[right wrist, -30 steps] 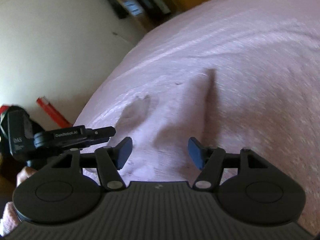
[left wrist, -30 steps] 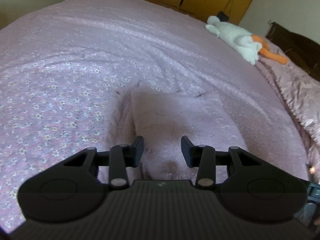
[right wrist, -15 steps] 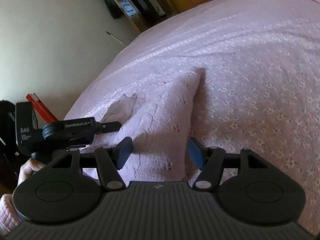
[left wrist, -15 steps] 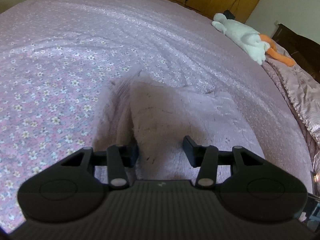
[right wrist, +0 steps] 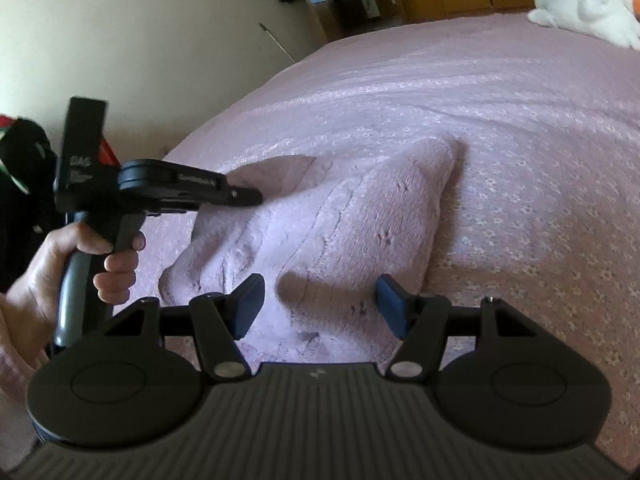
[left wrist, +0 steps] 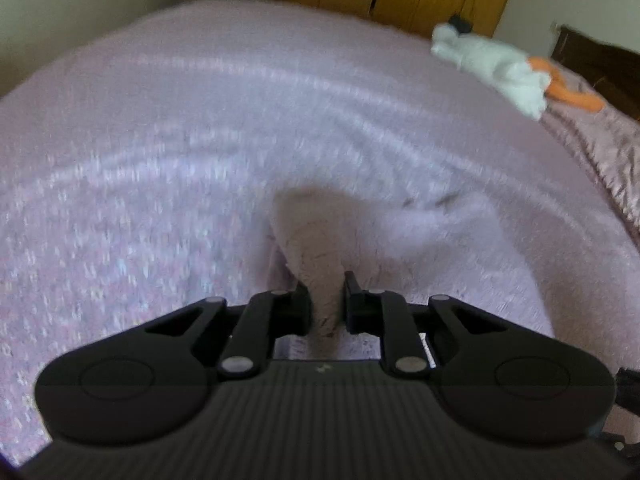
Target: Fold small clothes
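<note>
A small pink knitted garment lies on the bed, on its flowered pink cover, near the edge closest to the person. The left gripper is nearly closed, its two fingers pinching a raised ridge of the garment that bunches up between them; that view is blurred. From the right wrist view, the left gripper reaches over the garment's far-left part, held by a hand around its handle. The right gripper hangs wide open just above the garment's near edge, its blue-padded fingers gripping nothing. A white plush toy lies well apart at the far side of the bed.
</note>
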The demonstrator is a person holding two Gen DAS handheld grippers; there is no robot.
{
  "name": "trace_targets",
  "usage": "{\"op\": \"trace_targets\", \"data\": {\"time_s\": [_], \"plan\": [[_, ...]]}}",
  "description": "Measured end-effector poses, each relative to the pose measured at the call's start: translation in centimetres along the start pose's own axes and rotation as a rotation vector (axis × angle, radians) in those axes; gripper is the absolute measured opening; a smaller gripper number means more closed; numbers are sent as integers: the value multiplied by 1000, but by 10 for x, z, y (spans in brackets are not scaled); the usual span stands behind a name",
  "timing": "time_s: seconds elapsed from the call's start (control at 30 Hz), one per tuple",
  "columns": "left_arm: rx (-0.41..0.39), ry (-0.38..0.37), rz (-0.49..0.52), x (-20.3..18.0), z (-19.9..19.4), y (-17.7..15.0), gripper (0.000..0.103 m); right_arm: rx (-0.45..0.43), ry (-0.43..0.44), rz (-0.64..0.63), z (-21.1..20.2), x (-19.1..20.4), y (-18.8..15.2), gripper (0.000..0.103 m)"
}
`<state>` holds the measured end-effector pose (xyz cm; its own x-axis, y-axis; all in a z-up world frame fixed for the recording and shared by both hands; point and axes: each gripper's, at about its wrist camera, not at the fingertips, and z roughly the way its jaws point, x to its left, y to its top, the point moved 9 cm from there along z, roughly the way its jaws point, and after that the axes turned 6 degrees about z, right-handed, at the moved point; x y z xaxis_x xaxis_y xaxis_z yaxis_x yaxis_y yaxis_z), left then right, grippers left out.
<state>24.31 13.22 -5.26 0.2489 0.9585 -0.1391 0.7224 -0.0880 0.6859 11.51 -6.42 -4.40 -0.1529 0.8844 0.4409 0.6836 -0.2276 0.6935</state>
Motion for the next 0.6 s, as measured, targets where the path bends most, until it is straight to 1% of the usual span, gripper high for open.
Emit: {"op": "trace_targets", "data": {"time_s": [0.07, 0.13, 0.2, 0.23, 0.33, 0.47, 0.5, 0.53, 0.6], "plan": [[10, 2, -10, 0, 4, -5, 22, 2, -14, -6, 4, -3, -1, 69], [-4, 1, -26, -2, 1, -7, 26, 7, -4, 16, 4, -6, -1, 69], [5, 5, -17, -5, -3, -9, 44, 9, 10, 38, 1, -9, 2, 69], [14, 8, -6, -6, -5, -10, 46, 9, 15, 45, -1, -10, 3, 69], [33, -6, 28, -13, -16, -17, 48, 6, 22, 55, -5, -12, 4, 69], [46, -12, 41, -15, -27, -31, 55, -19, 15, 68, -14, -14, 4, 69], [59, -15, 50, -15, -28, -36, 55, -26, 6, 70, -17, -15, 4, 69], [80, -20, 74, -15, -28, -42, 55, -27, -3, 70, -18, -16, 3, 69], [93, 6, 131, -13, -30, -49, 55, -5, -6, 66, -13, -15, 0, 69]]}}
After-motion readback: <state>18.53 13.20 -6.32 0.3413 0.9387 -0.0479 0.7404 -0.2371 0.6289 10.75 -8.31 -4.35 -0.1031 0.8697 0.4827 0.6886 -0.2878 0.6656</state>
